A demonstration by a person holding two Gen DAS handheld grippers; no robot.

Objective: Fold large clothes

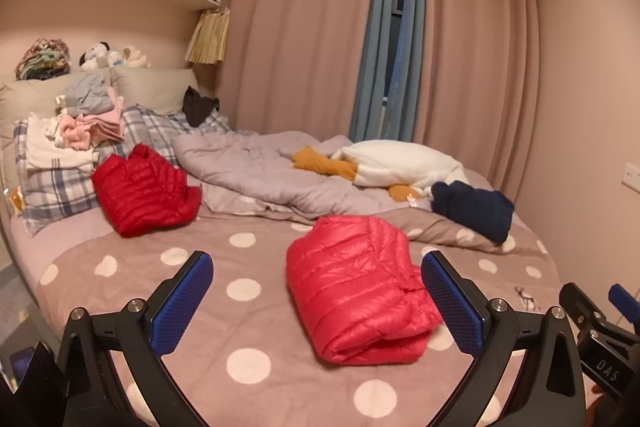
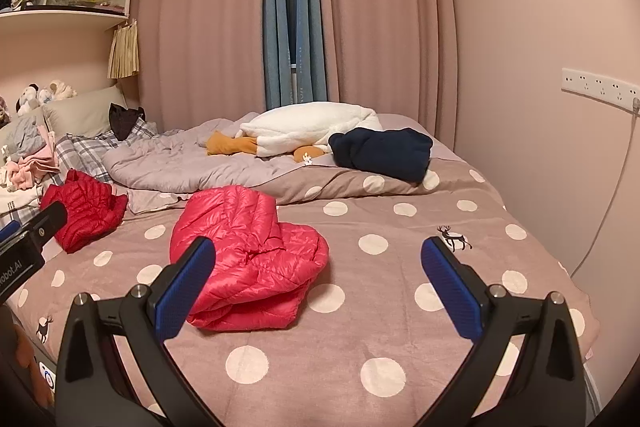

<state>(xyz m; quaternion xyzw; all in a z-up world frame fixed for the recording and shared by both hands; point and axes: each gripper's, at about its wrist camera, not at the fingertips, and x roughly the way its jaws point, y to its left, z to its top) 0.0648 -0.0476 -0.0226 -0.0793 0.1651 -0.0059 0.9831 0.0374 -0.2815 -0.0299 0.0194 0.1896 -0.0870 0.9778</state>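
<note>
A glossy pink quilted down jacket (image 1: pixel 356 289), puffy and ribbed with stitched channels, lies folded into a thick rounded bundle on the near part of the soft mauve bedspread with white polka dots (image 1: pixel 244 367). Its long axis runs from near to far across the bed, with the doubled, rolled fold edge facing the near side and the flatter end pointing toward the curtains. Farther left sits a darker red quilted down jacket (image 1: pixel 146 191), crumpled into a looser heap beside the blue-and-white checked pillow (image 1: pixel 60 187). A folded navy fleece garment (image 1: pixel 474 209) rests at the far right on the rumpled grey duvet (image 1: pixel 260 171), near a white plush goose with orange feet (image 1: pixel 400 165). The left tongs (image 1: pixel 317 301) are spread wide and grip nothing, their textured blue pads (image 1: pixel 182 303) hovering over the bedspread, the right pad just beside the pink bundle. The right tongs (image 2: pixel 318 289) likewise stand wide apart and empty, the pink jacket just behind their left pad.
</note>
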